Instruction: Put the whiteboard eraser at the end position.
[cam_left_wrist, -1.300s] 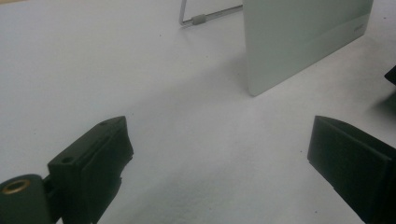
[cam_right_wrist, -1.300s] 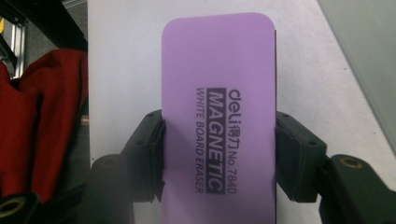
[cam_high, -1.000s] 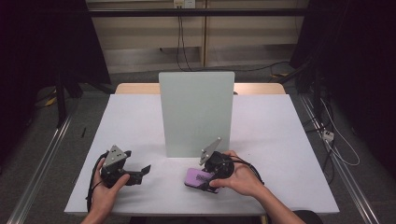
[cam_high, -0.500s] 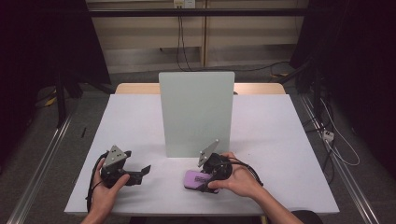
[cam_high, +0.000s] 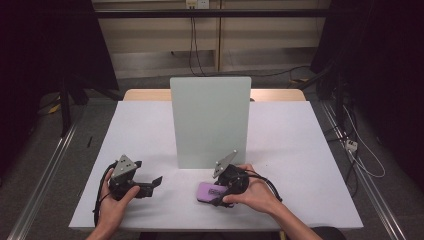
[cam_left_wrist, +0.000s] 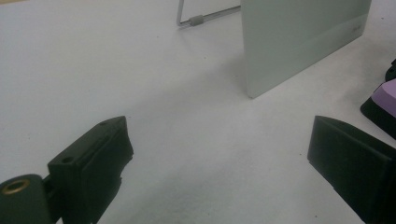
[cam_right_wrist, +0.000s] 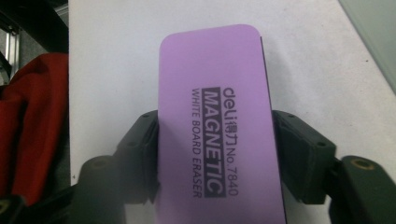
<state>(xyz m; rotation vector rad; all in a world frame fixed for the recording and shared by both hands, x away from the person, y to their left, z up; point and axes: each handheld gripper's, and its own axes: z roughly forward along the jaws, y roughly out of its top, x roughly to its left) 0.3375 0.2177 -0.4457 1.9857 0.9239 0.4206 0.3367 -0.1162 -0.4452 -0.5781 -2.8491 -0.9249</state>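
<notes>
While you sit at the near edge, the white table (cam_high: 300, 150) spreads out before you, and on its middle a pale grey-green board (cam_high: 210, 122) stands upright, facing you, its bottom edge resting on the tabletop. In the left gripper view the same board (cam_left_wrist: 299, 37) shows at an angle, with a thin metal stand leg (cam_left_wrist: 205, 16) reaching out behind it on the far side.

Your right hand (cam_high: 252, 192) rests on the table near its front edge, just right of centre, holding the right gripper (cam_high: 218, 192), which points to the left. Its jaws are closed against the two long sides of the purple eraser (cam_high: 209, 191), which lies flat on the table just in front of the board's right half, apart from it. In the right gripper view the eraser (cam_right_wrist: 219, 126) runs lengthwise straight away from the gripper, so its long axis lies along the jaws' own direction, left to right across the table. Its purple face is up, printed "MAGNETIC WHITE BOARD ERASER", and a dark underside shows along one edge.

Your left hand (cam_high: 112, 200) is at the near left of the table, holding the left gripper (cam_high: 150, 184), which points right toward the eraser and stays well apart from it. Its jaws stand wide apart with bare table between them. The eraser's corner (cam_left_wrist: 385, 100) shows at the right edge of the left gripper view.
</notes>
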